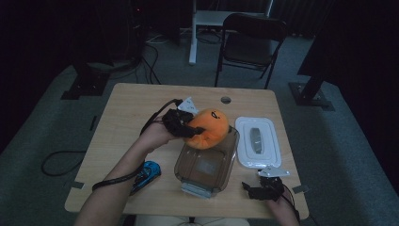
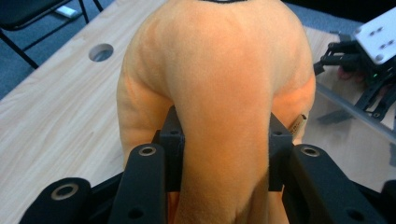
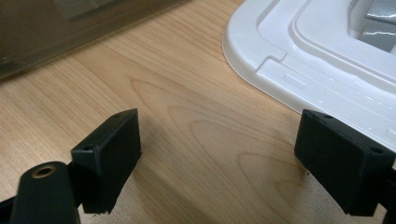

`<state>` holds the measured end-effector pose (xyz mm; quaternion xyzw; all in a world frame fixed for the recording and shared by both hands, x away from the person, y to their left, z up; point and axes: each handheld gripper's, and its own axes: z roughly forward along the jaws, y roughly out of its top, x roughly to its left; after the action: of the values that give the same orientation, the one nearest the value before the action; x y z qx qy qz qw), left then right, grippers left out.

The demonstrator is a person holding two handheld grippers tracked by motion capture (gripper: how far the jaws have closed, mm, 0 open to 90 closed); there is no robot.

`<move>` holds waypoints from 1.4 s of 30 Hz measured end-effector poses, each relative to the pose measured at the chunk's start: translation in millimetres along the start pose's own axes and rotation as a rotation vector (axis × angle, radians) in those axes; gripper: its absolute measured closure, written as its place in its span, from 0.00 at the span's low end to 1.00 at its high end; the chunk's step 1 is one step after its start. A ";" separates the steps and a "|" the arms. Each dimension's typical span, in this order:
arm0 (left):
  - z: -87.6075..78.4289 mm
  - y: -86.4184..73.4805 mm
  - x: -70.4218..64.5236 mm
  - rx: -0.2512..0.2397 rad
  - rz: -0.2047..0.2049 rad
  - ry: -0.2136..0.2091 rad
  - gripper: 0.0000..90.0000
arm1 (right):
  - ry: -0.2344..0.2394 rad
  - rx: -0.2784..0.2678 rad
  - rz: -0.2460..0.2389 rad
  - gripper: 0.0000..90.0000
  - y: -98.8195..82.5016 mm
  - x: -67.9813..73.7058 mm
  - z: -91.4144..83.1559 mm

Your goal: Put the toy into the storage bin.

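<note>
I am pinching the orange plush toy (image 2: 219,93) between my left gripper (image 2: 222,154) jaws, holding it over the far end of the clear brown container (image 1: 207,162), its face pointing up and away. My right gripper (image 3: 219,163) is sitting spread wide over the table (image 3: 187,116), beside the white lid (image 3: 317,60)

Black two-jaw claws (image 1: 188,128) (image 1: 256,188), grey three-cornered top plates, black trailing cables, bare forearms.

High view looks down over the wooden table (image 1: 127,108); both gripper views sit close above it.
</note>
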<state>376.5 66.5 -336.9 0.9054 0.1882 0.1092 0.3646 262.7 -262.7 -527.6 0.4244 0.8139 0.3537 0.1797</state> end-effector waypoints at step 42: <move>74.9 -2.2 -15.9 0.239 0.013 -0.039 0.62 | 0.013 -0.004 0.011 0.16 -0.6 -1.3 -0.9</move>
<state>386.6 14.9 -392.6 0.9455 0.1871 0.0707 0.2569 262.7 -264.4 -527.4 0.4264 0.8119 0.3590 0.1735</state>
